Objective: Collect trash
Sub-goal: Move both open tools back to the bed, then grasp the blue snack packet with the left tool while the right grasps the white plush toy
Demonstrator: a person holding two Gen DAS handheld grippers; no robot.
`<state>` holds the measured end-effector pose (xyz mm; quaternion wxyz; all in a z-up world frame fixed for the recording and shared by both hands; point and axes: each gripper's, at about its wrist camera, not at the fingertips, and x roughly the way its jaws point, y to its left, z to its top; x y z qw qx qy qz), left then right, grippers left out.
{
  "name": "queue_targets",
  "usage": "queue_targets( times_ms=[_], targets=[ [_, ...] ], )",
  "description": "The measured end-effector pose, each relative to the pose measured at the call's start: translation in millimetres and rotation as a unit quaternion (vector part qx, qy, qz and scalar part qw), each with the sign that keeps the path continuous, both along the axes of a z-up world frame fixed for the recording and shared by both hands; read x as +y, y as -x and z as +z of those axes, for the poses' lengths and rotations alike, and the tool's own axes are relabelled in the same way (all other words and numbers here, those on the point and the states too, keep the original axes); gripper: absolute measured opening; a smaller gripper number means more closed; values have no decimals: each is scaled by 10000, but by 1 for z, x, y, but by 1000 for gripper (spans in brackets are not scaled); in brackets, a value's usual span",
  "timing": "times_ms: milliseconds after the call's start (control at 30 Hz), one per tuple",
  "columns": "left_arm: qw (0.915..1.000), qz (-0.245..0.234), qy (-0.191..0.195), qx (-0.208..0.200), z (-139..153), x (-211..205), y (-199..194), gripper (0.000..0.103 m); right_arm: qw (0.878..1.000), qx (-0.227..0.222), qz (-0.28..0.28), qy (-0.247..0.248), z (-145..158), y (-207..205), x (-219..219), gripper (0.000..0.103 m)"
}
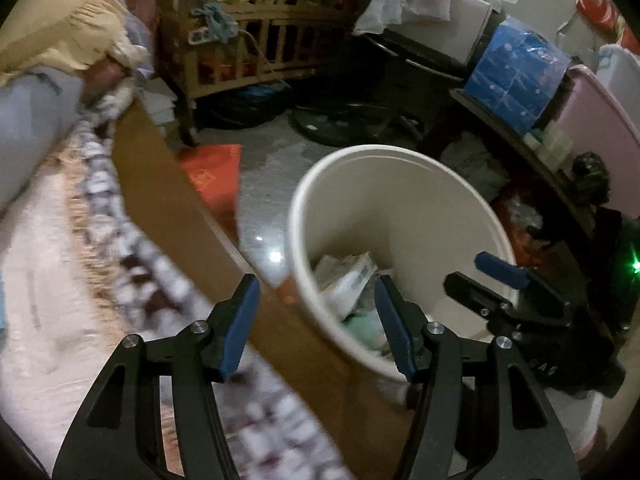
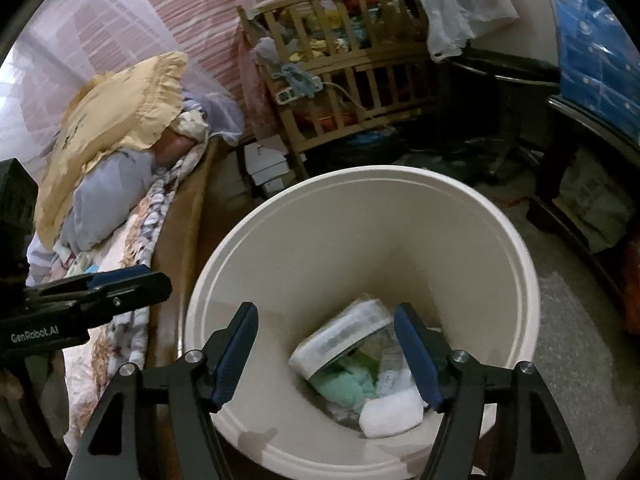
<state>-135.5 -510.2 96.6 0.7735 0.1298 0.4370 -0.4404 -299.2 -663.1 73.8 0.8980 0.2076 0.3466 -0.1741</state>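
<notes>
A white round bin [image 2: 360, 174] stands on the floor beside the bed. At its bottom lies trash: a white printed packet [image 2: 340, 338], a green crumpled piece [image 2: 344, 386] and a white wad [image 2: 394, 410]. My right gripper [image 2: 326, 312] hangs open above the bin's mouth with nothing between its fingers. In the left wrist view the bin [image 1: 400, 152] is at centre right. My left gripper [image 1: 316, 284] is open and empty there, over the bin's near rim and the bed's brown side board [image 1: 168, 184]. The right gripper [image 1: 480, 276] shows over the bin's right rim.
A bed with a patterned blanket [image 1: 120, 240] and a yellow frilled pillow [image 2: 116, 120] lies to the left. A wooden crib [image 2: 352, 80] full of clothes stands behind the bin. A red bag [image 1: 214, 172] lies on the floor. A blue package [image 1: 516, 76] and a pink tub [image 1: 600, 128] are at right.
</notes>
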Motion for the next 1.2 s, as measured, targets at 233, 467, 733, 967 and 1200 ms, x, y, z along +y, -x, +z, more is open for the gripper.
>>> queue_targets(
  times_ms=[233, 467, 733, 967, 1200],
  targets=[
    [9985, 337, -200, -381, 5, 45, -15, 58, 9994, 10, 329, 79, 6, -14, 30, 68],
    [9950, 701, -305, -648, 12, 97, -35, 58, 9974, -58, 723, 50, 18, -36, 70, 68],
    [9903, 1207, -331, -609, 9, 161, -61, 58, 9907, -72, 1355, 72, 30, -76, 128, 68],
    [9831, 1698, -427, -539, -1, 229, -86, 58, 9821, 37, 1883, 72, 27, -110, 176, 69],
    [9755, 2009, -555, -702, -14, 281, -130, 61, 9717, 178, 2355, 74, 18, -142, 219, 69]
  ],
)
